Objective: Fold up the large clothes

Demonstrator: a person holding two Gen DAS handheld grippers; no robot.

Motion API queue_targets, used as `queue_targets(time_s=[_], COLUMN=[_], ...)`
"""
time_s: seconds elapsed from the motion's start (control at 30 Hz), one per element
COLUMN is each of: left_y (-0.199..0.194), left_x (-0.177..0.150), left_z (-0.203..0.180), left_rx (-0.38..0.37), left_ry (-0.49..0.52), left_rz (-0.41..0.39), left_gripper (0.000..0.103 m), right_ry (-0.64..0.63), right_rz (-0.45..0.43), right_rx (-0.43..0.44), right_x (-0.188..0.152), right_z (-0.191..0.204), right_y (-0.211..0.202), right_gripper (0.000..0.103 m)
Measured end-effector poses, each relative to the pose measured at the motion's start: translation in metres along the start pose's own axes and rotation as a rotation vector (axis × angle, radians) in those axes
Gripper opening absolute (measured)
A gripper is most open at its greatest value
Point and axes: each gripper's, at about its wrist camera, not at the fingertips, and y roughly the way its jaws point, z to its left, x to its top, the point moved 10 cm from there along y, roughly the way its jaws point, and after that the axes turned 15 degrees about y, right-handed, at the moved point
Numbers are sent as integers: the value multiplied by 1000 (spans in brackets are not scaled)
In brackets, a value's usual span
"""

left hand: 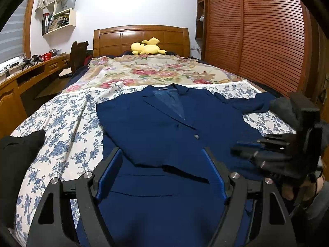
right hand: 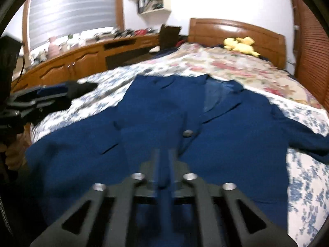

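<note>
- The left gripper (left hand: 162, 164) hovers low over the near hem of the jacket (left hand: 164, 123), its blue-lined fingers (left hand: 109, 175) spread wide with only cloth below them, nothing pinched.
- The right gripper (right hand: 163, 164) has its jaws narrow, a slim gap between them; the view is blurred, and I cannot tell whether a fold of cloth is caught there.
- From the left camera, the right gripper sits at 3 o'clock, above the jacket's right side.
- The navy jacket lies face up across the foot of the bed, collar at 12 o'clock, button (left hand: 196, 136) near the middle, one sleeve (left hand: 246, 103) stretched out toward 2 o'clock.
- A black cloth (left hand: 18, 160) lies at 9 o'clock on the blue-flowered sheet (left hand: 65, 127), apart from the jacket.
- Beyond the collar is a red-flowered blanket (left hand: 154, 72).
- A yellow plush toy (left hand: 147, 48) rests against the wooden headboard (left hand: 141, 37).
- A desk (left hand: 37, 70) runs along 10 o'clock, with wall shelves (left hand: 61, 10) above it.
- A slatted wardrobe (left hand: 257, 37) fills 1 to 2 o'clock.
</note>
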Motion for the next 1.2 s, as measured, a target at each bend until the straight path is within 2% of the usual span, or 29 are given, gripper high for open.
queue_targets(time_s=[0.03,0.07,0.27,0.3,0.33,0.4,0.43,0.47,0.53,0.67,0.9,1.07,1.2], left_y=[0,0,1,1,1,0,0,0,0,0,3,6,9], left_x=[-1,-1,-4,-5,-5,-7,-8,-8,-9,-9,-4,1,7], left_z=[-1,-1,1,2,3,5,5,6,7,6,-6,-17,-27], left_rx=[2,4,19,21,24,26,27,28,29,25,6,-7,-18], left_ry=[3,7,15,14,12,8,7,6,7,6,23,36,45], left_rz=[3,4,14,15,15,18,19,20,22,16,10,8,7], left_gripper=[78,78,78,78,78,78,78,78,78,78,78,78,78], right_ry=[-13,-23,-108,-113,-112,-102,-88,-69,-27,47,135,171,197], right_rz=[13,26,191,221,228,221,213,200,161,29,-131,-125,-93], right_rx=[2,12,5,-21,-38,-56,-55,-54,-44,-17,-61,-135,-151], right_x=[-5,-6,-26,-30,-30,-25,-18,-14,-10,12,24,3,-5], right_z=[6,7,17,14,12,7,4,0,-1,-9,-45,-64,-67], right_y=[6,10,55,62,64,65,66,65,53,20,-52,-68,-69], right_gripper=[48,54,54,52,40,24,12,10,9,8,8,8,8])
